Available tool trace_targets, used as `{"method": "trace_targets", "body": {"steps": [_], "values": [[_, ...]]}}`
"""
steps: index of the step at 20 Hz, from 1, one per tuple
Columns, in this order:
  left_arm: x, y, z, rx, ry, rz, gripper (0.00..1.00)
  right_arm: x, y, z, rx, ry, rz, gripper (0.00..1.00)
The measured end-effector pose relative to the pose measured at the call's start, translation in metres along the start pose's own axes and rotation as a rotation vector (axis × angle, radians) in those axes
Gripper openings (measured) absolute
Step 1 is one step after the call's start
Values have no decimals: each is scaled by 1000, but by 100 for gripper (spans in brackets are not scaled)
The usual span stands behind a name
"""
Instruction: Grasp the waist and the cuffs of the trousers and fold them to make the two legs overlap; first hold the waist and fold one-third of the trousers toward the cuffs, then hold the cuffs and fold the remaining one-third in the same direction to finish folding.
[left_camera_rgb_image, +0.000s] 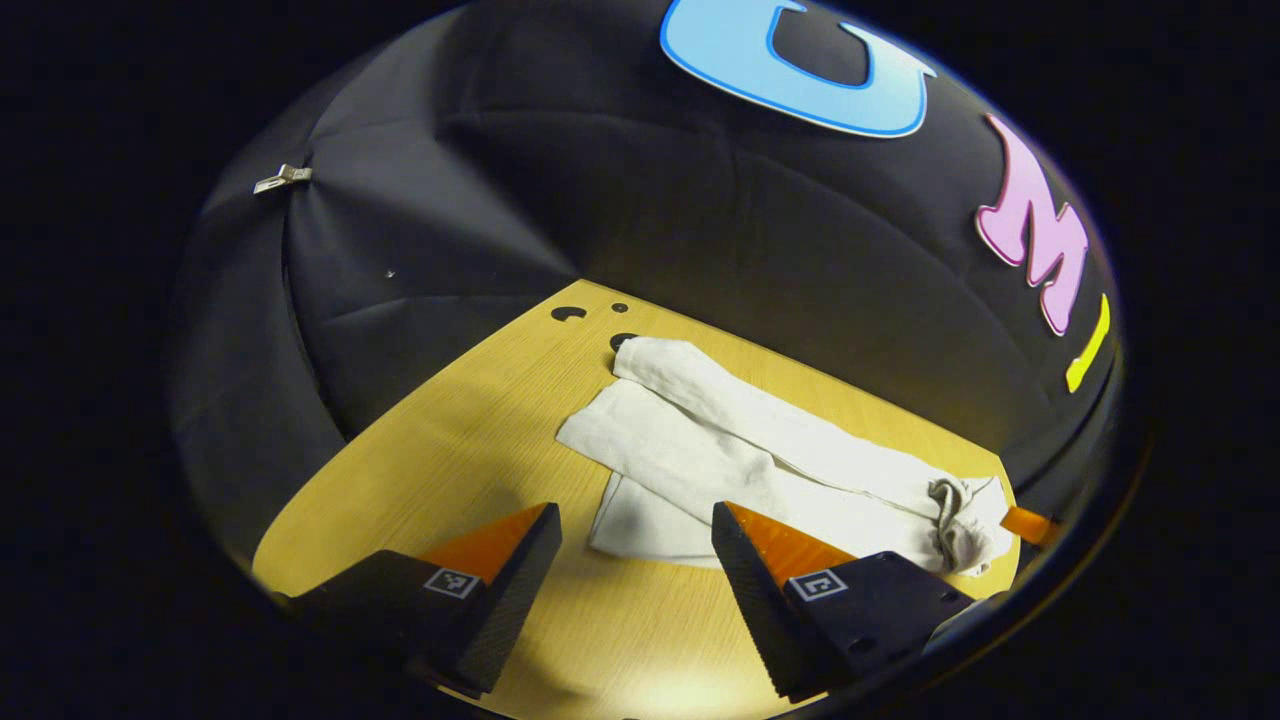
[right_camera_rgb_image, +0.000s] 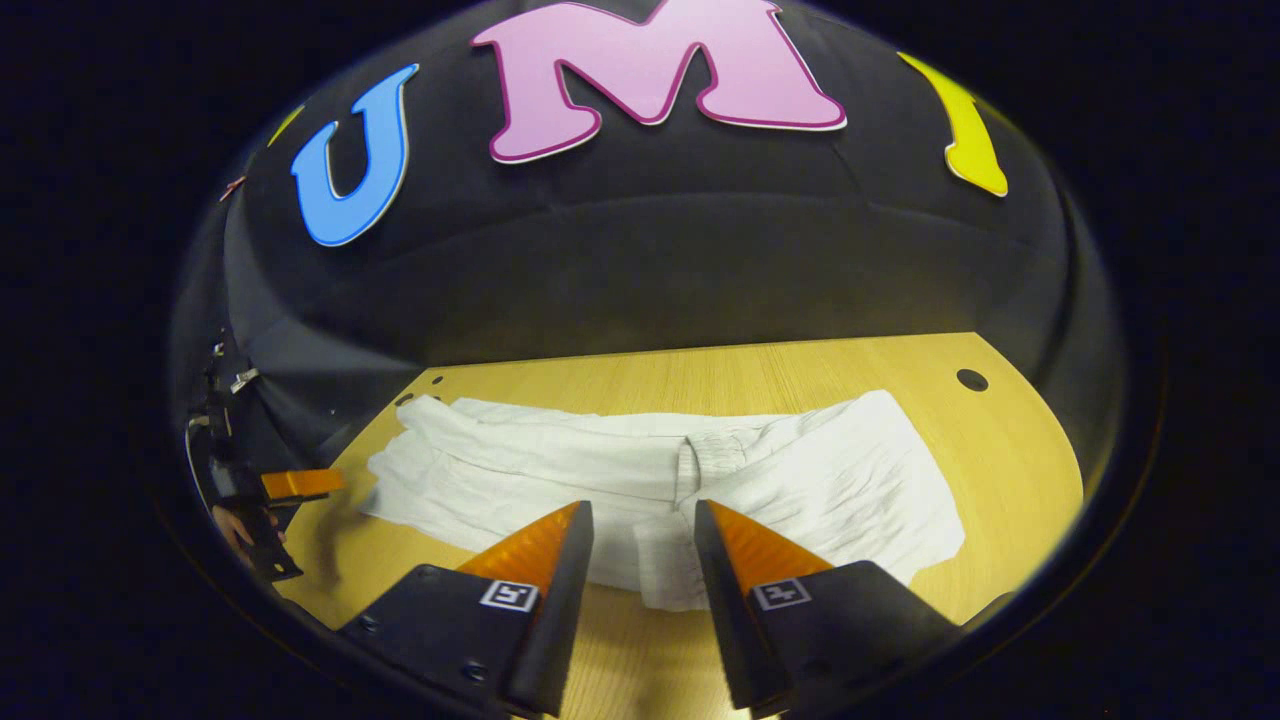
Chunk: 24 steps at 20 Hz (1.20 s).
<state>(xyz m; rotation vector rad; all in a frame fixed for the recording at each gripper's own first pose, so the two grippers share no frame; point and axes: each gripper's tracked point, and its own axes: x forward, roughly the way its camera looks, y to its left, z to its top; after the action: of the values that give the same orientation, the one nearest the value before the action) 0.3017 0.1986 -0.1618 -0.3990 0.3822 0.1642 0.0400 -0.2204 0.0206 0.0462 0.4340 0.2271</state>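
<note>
Trousers (right_camera_rgb_image: 640, 470) lie on the table (left_camera_rgb_image: 420, 470); left tongs (left_camera_rgb_image: 636, 560) and right tongs (right_camera_rgb_image: 640, 560) gape, holding nothing; no readable writing.

Two low, near views sharing trousers (left_camera_rgb_image: 760, 450).

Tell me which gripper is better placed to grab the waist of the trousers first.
Right, probably. The right gripper hangs open just before the waist of the white trousers lying on the table. The left gripper, also open, points at the leg ends, away from the waist.
</note>
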Motion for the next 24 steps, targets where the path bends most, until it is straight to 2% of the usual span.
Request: {"method": "trace_targets", "body": {"steps": [1,2,3,4,6,10,12,15,16,18,21,24], "values": [[9,1,2,-7,1,7,96,-6,-2,-2,-18,0,-7,71],[18,1,5,-9,1,19,92,-13,-7,0,-35,-7,-20,86],[27,1,5,-9,2,28,96,-20,-12,0,-48,-13,-39,93],[33,0,6,-12,5,33,96,-27,-20,0,-61,-18,-63,100],[50,-3,4,-16,22,43,96,-44,-34,-1,-92,-30,-102,100],[71,-1,-10,52,46,130,96,-101,-69,-19,-149,-1,-176,100],[80,-5,-9,100,29,142,98,-130,-83,-31,-137,17,-210,100],[86,-6,-15,225,52,186,98,-163,-92,-51,-65,37,-258,99],[88,-13,-17,214,52,169,98,-173,-94,-60,-55,52,-270,98],[88,-14,-16,228,51,174,86,-190,-93,-74,-47,85,-272,99],[90,-21,-17,249,68,133,80,-212,-94,-82,-71,114,-276,99],[89,-28,-21,278,95,87,57,-225,-99,-80,-38,108,-295,99]]}}
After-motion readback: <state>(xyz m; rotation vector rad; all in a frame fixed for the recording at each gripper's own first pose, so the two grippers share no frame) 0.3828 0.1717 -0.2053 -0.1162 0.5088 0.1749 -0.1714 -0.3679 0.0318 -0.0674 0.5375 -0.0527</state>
